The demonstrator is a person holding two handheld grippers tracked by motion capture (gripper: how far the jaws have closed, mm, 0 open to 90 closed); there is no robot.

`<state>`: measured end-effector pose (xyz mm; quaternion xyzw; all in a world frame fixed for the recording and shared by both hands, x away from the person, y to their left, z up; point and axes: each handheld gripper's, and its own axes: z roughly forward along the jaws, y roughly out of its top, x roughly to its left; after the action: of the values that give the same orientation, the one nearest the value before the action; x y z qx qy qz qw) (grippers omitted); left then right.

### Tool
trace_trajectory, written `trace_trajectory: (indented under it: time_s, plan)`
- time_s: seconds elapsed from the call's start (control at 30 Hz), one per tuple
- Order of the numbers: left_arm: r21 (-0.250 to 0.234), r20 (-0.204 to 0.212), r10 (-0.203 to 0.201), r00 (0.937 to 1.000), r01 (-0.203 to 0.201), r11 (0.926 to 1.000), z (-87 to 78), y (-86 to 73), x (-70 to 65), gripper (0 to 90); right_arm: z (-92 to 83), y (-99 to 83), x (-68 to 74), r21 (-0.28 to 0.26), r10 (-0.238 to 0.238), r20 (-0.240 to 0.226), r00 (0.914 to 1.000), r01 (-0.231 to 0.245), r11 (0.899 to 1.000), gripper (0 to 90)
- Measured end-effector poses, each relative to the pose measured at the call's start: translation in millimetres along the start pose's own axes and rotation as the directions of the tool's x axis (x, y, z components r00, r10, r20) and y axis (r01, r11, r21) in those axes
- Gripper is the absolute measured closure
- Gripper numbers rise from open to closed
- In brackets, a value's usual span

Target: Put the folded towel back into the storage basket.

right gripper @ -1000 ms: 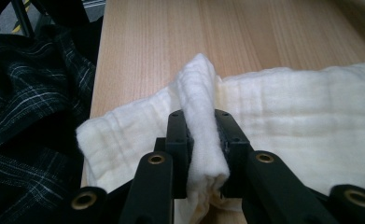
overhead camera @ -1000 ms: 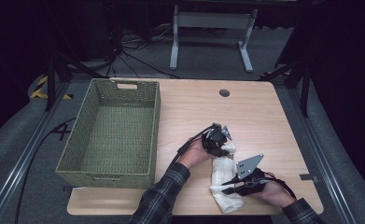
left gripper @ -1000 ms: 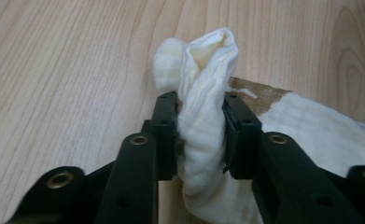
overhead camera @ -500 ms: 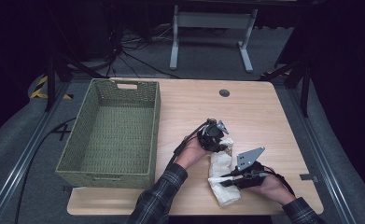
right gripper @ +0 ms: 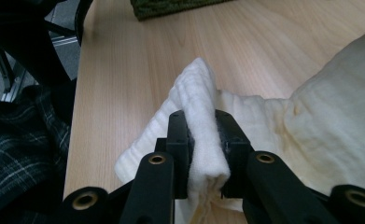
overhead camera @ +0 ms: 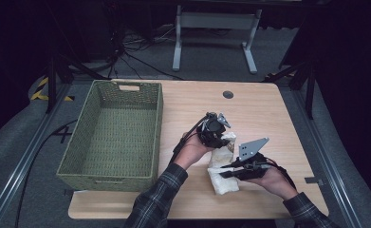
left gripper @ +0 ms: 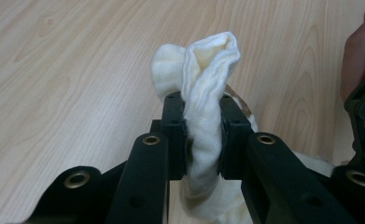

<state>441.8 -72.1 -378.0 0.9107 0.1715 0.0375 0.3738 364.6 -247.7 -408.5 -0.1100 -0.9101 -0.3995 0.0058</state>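
Fingers [left gripper: 175, 135] pinching cream cloth [left gripper: 203, 102], soft, ribbed, bunched into folds

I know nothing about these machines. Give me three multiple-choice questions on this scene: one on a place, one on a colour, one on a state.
1. Where is the basket?
A. on the table's left part
B. on the floor
C. on the table's right part

2. What colour is the cloth?
A. red
B. cream white
C. blue

3. What are the left tongs doing?
A. standing wide open
B. gripping a cup
C. pinching the cloth

Answers: A, the high view shows it left of the hands; B, pale fabric in both gripper views; C, fabric is squeezed between the jaws.
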Motion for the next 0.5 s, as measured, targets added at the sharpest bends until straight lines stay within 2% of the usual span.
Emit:
trace_trajectory:
  time_s: [0.03, 0.2, 0.3, 0.37, 0.47, 0.5]
  plan:
    - [0.001, -0.015, -0.002, 0.9999, 0.002, 1.0, -7.4, 2.8, 0.4, 76.8, -2.7, 7.0, -1.2, -0.01, -0.004, 0.003, 1.0, 0.004, 1.0, 78.4]
    - [-0.012, -0.042, -0.008, 0.9991, 0.008, 0.9999, -21.0, 7.5, 2.0, 76.8, -9.1, 20.1, -3.6, -0.028, -0.016, 0.01, 0.9998, 0.016, 0.999, 78.3]
    - [-0.015, -0.056, -0.011, 0.9984, 0.01, 0.9998, -30.8, 10.7, 3.1, 76.9, -15.4, 34.6, -5.3, -0.055, -0.022, 0.011, 0.9997, 0.023, 0.998, 78.3]
    - [-0.018, -0.078, -0.01, 0.9969, 0.009, 0.9998, -42.6, 13.6, 4.2, 76.9, -17.5, 41.8, -6.4, -0.06, -0.027, 0.019, 0.9994, 0.028, 0.998, 78.4]
    - [-0.021, -0.093, -0.009, 0.9956, 0.007, 0.9998, -50.4, 14.9, 5.2, 77.1, -18.8, 48.5, -7.5, -0.069, -0.032, 0.021, 0.9993, 0.033, 0.997, 78.4]
    - [-0.019, -0.097, -0.01, 0.9953, 0.008, 0.9998, -55.0, 15.1, 6.0, 77.1, -19.8, 55.8, -8.7, -0.076, -0.037, 0.026, 0.999, 0.039, 0.996, 78.4]
